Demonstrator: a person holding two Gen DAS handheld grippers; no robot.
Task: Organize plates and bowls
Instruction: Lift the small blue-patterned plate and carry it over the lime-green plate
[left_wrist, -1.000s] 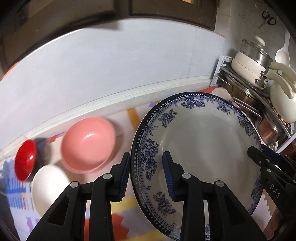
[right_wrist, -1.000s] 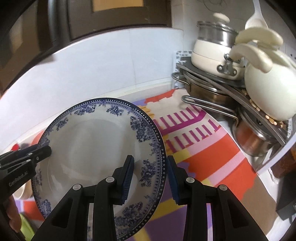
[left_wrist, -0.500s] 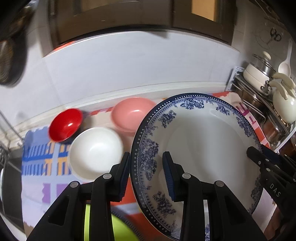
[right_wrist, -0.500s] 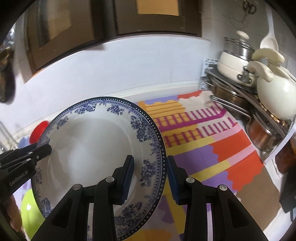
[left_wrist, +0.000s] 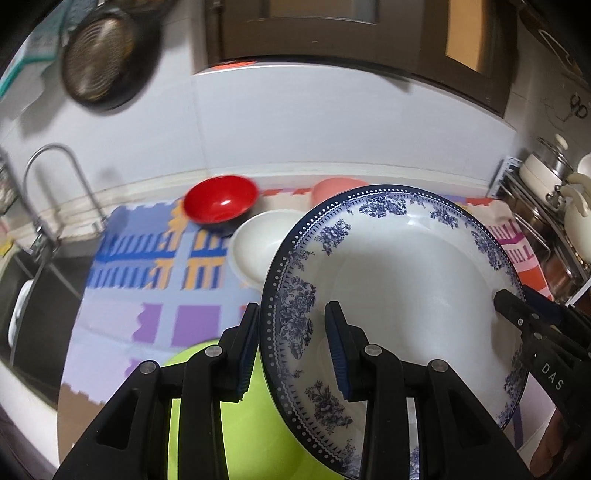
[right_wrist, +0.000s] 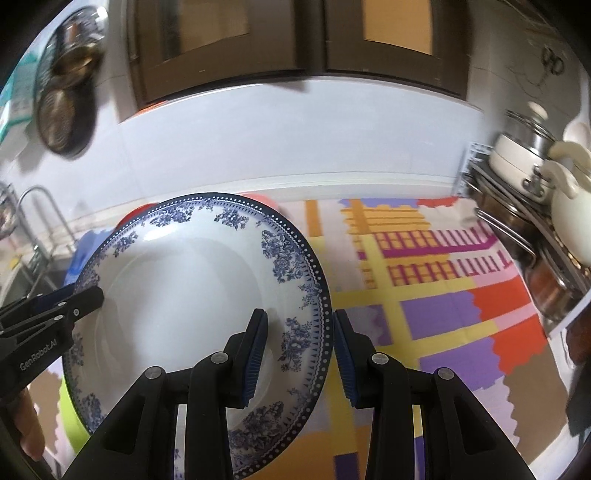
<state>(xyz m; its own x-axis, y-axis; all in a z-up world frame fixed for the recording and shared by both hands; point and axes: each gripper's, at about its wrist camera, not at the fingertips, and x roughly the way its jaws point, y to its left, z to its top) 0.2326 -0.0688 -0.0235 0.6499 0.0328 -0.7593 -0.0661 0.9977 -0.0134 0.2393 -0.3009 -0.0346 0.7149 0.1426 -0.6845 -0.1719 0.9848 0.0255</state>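
I hold the blue-and-white plate (left_wrist: 399, 273) up off the worktop (right_wrist: 424, 317) with both grippers, tilted. My left gripper (left_wrist: 291, 347) is closed partway on its left rim, one pad on each face; my right gripper (right_wrist: 299, 350) clamps the opposite rim the same way. From the left camera I read "DAS" on the right gripper's side; from the right camera, "GenRobot.AI" on the left one. Below the plate lies a lime-green bowl (left_wrist: 229, 417), mostly hidden by my fingers. Farther back on the patterned mat (left_wrist: 147, 273) sit a white bowl (left_wrist: 255, 247), a red bowl (left_wrist: 221, 202) and a pink bowl (left_wrist: 332, 186), the plate covering part of the white and pink ones. A faucet (left_wrist: 55, 184) stands at the left, and pots (right_wrist: 524, 158) are stacked on a rack at the right.
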